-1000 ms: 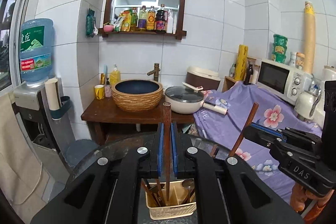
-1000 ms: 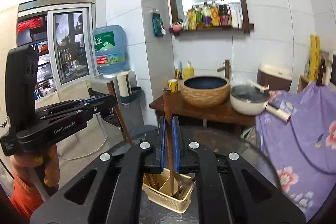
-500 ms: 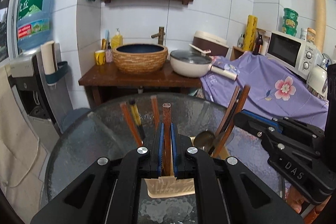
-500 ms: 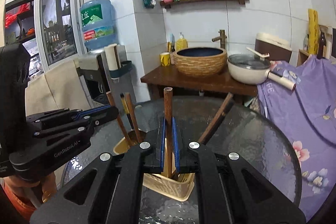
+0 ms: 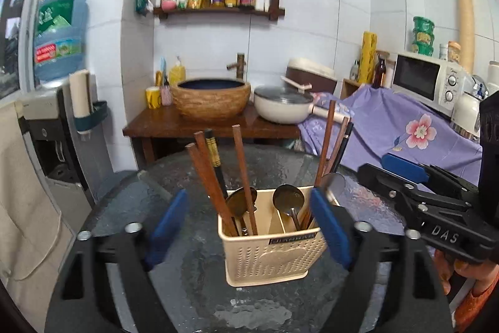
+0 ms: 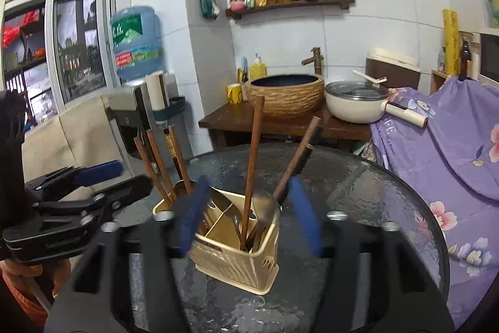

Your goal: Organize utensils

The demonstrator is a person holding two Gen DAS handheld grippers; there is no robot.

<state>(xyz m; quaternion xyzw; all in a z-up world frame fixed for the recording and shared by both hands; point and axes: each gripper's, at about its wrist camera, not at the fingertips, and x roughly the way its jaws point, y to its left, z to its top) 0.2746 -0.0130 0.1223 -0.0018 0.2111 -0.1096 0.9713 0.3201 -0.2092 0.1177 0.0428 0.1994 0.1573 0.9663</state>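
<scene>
A beige perforated utensil holder [image 5: 268, 255] [image 6: 237, 252] stands on the round glass table [image 5: 193, 286]. Several brown chopsticks [image 5: 215, 183] [image 6: 252, 158] and metal spoons [image 5: 288, 202] stand in its compartments. My left gripper [image 5: 249, 227] is open, its blue pads either side of the holder, holding nothing. My right gripper [image 6: 249, 217] is open and empty too, its pads flanking the holder's top. The right gripper also shows at the right of the left wrist view [image 5: 402, 173], and the left gripper at the left of the right wrist view [image 6: 96, 180].
Behind the table stands a wooden stand with a woven basin [image 5: 210, 99] and a white pot [image 5: 280, 108]. A purple flowered cloth [image 5: 405, 130] covers a counter with a microwave [image 5: 427, 80] on the right. A water dispenser [image 5: 56, 77] is at the left.
Both grippers have opened and let go of the chopsticks they held upright. Those chopsticks now stand in the holder. Both grippers have lowered around the holder.
</scene>
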